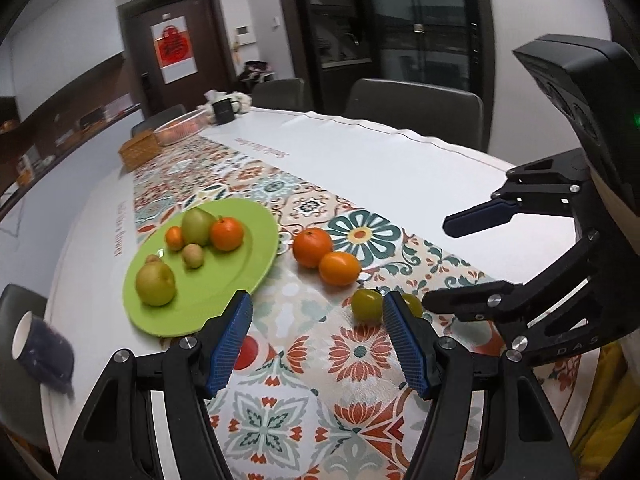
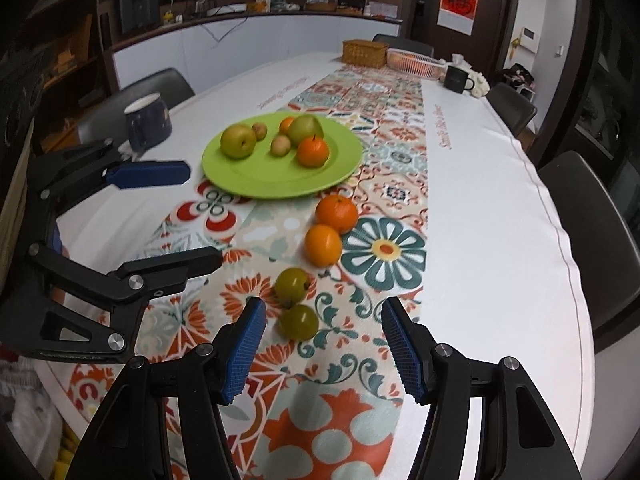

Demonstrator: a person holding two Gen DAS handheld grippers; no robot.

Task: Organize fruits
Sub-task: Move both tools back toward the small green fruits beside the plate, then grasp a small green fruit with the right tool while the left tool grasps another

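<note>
**Four fruits waiting on the runner, both grippers released**

The right gripper (image 2: 323,344) is hovering with its blue ribbed pads spread wide and nothing between them, facing the nearer small round green fruit (image 2: 299,321), which is lying just ahead of its left pad on the patterned floral table runner (image 2: 384,252). A second small green fruit (image 2: 291,285) is sitting just beyond it, the two almost touching. The left gripper (image 1: 318,344) is likewise hanging released and empty, pointing between the round lime-green plate (image 1: 240,280) and those green fruits.

Farther along the runner, two glossy orange citrus fruits (image 2: 336,213) are resting against each other, near the plate's rim. The plate is already carrying pears, an orange and smaller fruits.

The step in hand is probably picking the nearest green fruit. Doing it well likely means shifting left to centre it between the pads, then closing gently so it is not nudged into its neighbour or sent rolling.
</note>
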